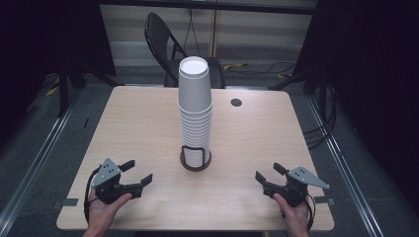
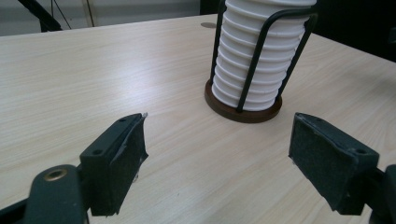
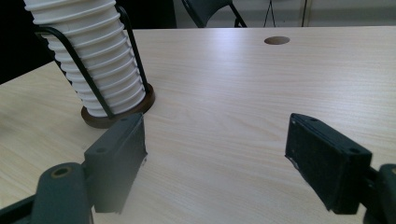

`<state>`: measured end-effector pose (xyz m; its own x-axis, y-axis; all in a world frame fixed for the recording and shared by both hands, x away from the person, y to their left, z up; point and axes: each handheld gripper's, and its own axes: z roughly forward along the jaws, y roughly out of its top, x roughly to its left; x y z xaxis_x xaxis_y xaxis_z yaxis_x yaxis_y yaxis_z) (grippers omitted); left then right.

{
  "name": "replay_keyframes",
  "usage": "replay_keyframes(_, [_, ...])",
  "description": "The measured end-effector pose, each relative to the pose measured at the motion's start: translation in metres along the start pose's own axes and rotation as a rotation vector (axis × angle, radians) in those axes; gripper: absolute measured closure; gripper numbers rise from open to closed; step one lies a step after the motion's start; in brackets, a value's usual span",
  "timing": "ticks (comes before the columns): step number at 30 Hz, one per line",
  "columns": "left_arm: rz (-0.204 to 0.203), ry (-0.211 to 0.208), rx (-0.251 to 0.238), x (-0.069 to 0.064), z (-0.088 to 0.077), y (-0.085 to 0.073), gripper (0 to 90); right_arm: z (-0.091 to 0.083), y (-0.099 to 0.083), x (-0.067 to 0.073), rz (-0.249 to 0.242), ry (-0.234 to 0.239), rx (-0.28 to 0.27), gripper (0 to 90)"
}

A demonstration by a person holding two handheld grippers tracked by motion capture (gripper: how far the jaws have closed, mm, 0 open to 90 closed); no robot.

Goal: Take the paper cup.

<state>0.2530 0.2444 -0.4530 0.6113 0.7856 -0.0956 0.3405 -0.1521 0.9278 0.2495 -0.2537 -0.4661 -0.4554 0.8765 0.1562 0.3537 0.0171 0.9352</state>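
A tall stack of white paper cups [image 1: 195, 106] stands upright in a black wire holder [image 1: 195, 157] on a round brown base, near the middle of the wooden table [image 1: 138, 128]. The left claw [image 1: 135, 174] and the right claw [image 1: 266, 174] rest at the near edge, both with jaws wide apart and empty, well apart from the stack.

From both gripper views I lose the top of the tall stack of white paper cups [image 2: 254, 56] past the upper edge. The black folding chair [image 1: 165, 42] is half hidden behind that stack, and my forearms are cut off at the bottom of the high view.
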Motion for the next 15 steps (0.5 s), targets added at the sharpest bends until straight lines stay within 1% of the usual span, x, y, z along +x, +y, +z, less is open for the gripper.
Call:
replay_keyframes(5, [0.000,-0.004,0.006,-0.0006,0.0018,0.0005,18.3,0.0008,-0.0010,-0.0007,0.002,-0.001,0.006,20.4])
replay_keyframes(8, [-0.005,-0.009,0.002,-0.0013,0.0032,0.0012,18.3,0.0012,-0.0016,-0.0012,0.007,-0.001,0.010,20.4])
replay_keyframes(10, [-0.016,-0.016,-0.002,-0.0021,0.0041,0.0026,18.3,0.0026,-0.0025,-0.0022,0.006,0.002,0.014,20.3])
replay_keyframes(12, [-0.015,-0.022,-0.001,-0.0032,0.0047,0.0032,18.3,0.0035,-0.0029,-0.0020,0.012,0.006,0.019,20.4])
replay_keyframes(15, [-0.007,-0.019,-0.004,-0.0062,0.0052,0.0062,18.3,0.0042,-0.0029,-0.0020,0.011,0.007,0.020,20.4])
